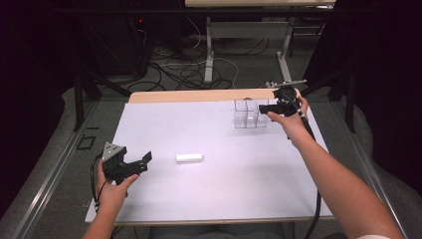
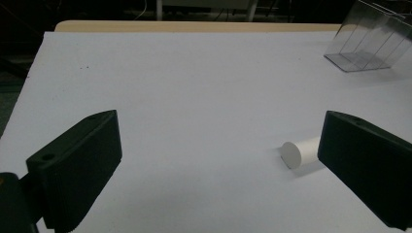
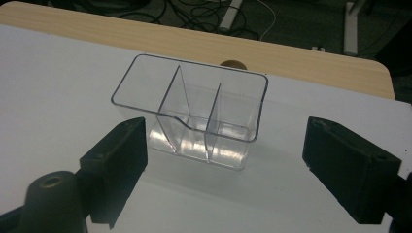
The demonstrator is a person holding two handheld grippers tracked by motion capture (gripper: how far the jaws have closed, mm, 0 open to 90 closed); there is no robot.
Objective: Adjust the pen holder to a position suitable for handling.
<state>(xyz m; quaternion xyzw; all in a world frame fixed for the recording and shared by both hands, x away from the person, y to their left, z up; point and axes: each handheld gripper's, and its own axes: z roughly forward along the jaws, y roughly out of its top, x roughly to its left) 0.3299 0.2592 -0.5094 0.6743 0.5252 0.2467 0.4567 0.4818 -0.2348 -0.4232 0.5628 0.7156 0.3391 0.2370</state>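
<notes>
Nearest to us, our left gripper [image 1: 142, 162] hangs over the near left part of the white worktop [image 1: 209, 194], jaws spread wide and holding nothing. Just to its right lies a small white cylinder [image 1: 189, 158] on its side; in the left gripper view that cylinder [image 2: 297, 152] rests flat on the sheet, its round end facing us, partly behind the right jaw. Farther off, toward the far right edge, stands a clear plastic compartment box [image 1: 250, 114] with inner dividers. Our right gripper [image 1: 264, 108] sits just beside that box, also wide open and empty; in the right gripper view the box [image 3: 194, 116] stands upright between and beyond the two jaws, apart from both.
</notes>
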